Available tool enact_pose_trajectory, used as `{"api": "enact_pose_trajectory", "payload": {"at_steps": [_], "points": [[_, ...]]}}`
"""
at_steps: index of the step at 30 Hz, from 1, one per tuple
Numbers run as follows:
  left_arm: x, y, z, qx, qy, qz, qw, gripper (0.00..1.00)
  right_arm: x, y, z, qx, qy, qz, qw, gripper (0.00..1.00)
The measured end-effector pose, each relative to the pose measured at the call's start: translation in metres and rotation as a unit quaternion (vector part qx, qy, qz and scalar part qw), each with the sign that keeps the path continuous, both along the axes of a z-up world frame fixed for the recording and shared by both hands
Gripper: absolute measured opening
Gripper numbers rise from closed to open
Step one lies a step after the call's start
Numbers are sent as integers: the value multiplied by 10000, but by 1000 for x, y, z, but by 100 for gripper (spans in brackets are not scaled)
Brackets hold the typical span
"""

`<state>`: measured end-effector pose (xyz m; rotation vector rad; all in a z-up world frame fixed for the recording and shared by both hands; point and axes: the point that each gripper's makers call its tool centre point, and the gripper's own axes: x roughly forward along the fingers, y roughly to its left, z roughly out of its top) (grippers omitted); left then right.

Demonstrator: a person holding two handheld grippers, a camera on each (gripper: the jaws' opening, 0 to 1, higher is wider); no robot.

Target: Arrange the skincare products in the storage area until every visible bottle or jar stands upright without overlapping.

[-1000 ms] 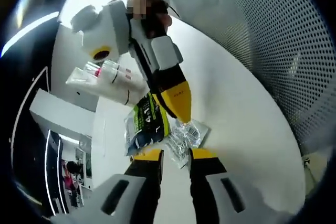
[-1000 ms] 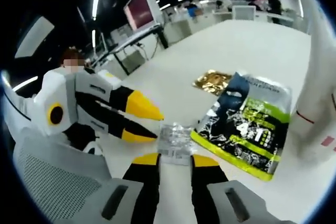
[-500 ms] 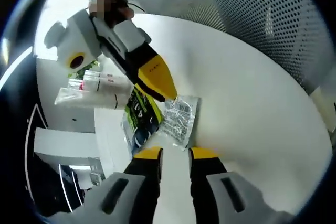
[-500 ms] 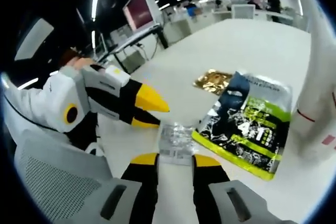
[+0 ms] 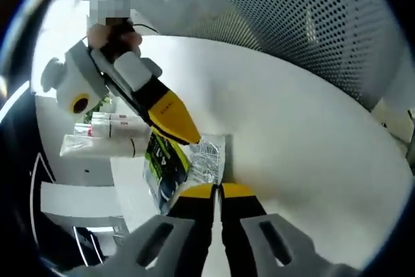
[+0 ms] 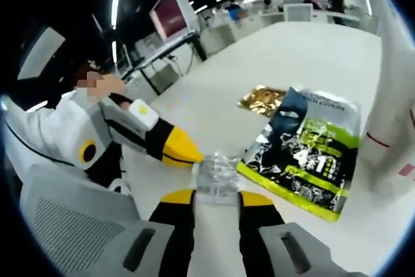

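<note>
In the left gripper view, the left gripper point(image 5: 216, 192) has its 2 yellow-tipped black jaws pressed together, nipping the near edge of a small clear sachet point(image 5: 209, 155) of crinkled, shiny film that lies flat on the smooth white table point(image 5: 305, 141). In the right gripper view the same gripper comes in from the left as a tapered yellow wedge, its tips touching the sachet's near-left corner.

The right gripper point(image 6: 216, 198) holds its 2 jaws apart, with a clear gap between the yellow pads, just short of the sachet's point(image 6: 215, 172) near edge; whether the pads touch the film cannot be told. In the left gripper view its pointed yellow tip reaches the sachet from the upper left.

Just beside the sachet lies a flat glossy pouch point(image 6: 303, 152), black and lime green with white print, also lying down. Beyond it on the table point(image 6: 305, 56) rests a crumpled gold foil packet point(image 6: 264, 100). A white tube point(image 6: 394, 121) with a thin dark line rises at the right edge; in the left gripper view 2 white tubes point(image 5: 113, 135) with red marks lie side by side. A perforated grey mesh panel point(image 5: 311, 24) curves behind the table.
</note>
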<state>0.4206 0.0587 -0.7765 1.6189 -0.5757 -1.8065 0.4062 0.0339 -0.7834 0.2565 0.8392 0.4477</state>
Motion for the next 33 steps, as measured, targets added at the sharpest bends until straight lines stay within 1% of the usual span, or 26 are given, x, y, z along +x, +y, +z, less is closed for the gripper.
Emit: {"api": "enact_pose_trajectory", "payload": {"at_steps": [3,4,5,7,8,9,10,11,12,14,16,18,19,21,22,23,25,26,27,28,30,31,33], "points": [[-2,0,5,39,219,129,9997,6,0,1,2,22,20,16,10000,26],[-2,1,5,119,356,257,9990,5,-1,2,3,10,25,60,10000,27],[-3,1,7,142,390,274,9988,5,-1,2,4,-20,16,77,10000,28],[-3,3,7,308,595,467,9967,5,-2,5,6,-143,-45,255,9996,30],[0,2,9,290,652,643,9954,5,-3,6,7,-238,-79,360,9990,31],[0,1,11,307,670,639,9952,5,-3,7,10,-385,-182,506,9978,32],[-1,1,12,356,722,626,9948,5,-2,10,12,-449,-275,621,9967,32],[-2,0,14,418,847,659,9933,5,-3,15,16,-433,-332,704,9960,32],[-2,0,15,409,841,660,9934,5,-3,16,18,-416,-352,685,9962,32],[-1,0,19,479,891,686,9925,5,1,21,26,-527,-671,877,9925,33],[-1,1,20,610,981,712,9907,5,4,22,32,-711,-907,1009,9882,30],[0,2,22,745,1048,768,9887,5,8,23,37,-1082,-1278,1293,9774,25],[0,2,23,787,1074,783,9880,5,8,25,39,-1289,-1461,1460,9699,23],[3,1,25,849,1117,850,9865,5,7,28,41,-1425,-1586,1638,9632,20],[4,-1,28,853,1112,854,9864,5,6,32,44,-1496,-1709,1746,9581,19],[6,-3,30,872,1114,903,9858,5,5,36,45,-1542,-1770,1833,9546,19],[7,-4,34,908,1098,923,9855,5,7,36,44,-1679,-1786,1839,9519,18],[6,-5,38,957,1143,957,9842,5,8,35,44,-1878,-1894,1952,9438,17],[4,-6,40,981,1190,971,9833,5,9,34,44,-1985,-1931,2001,9398,15],[2,-7,43,993,1261,987,9821,5,11,32,44,-2180,-2004,2003,9339,13],[-1,-11,48,953,1412,1040,9799,6,10,32,44,-2413,-2122,2215,9207,9],[-1,-13,50,894,1453,1059,9796,6,10,31,43,-2455,-2115,2216,9197,7],[-3,-14,51,941,1460,1033,9794,6,12,29,45,-2617,-2200,2244,9126,3]]}}
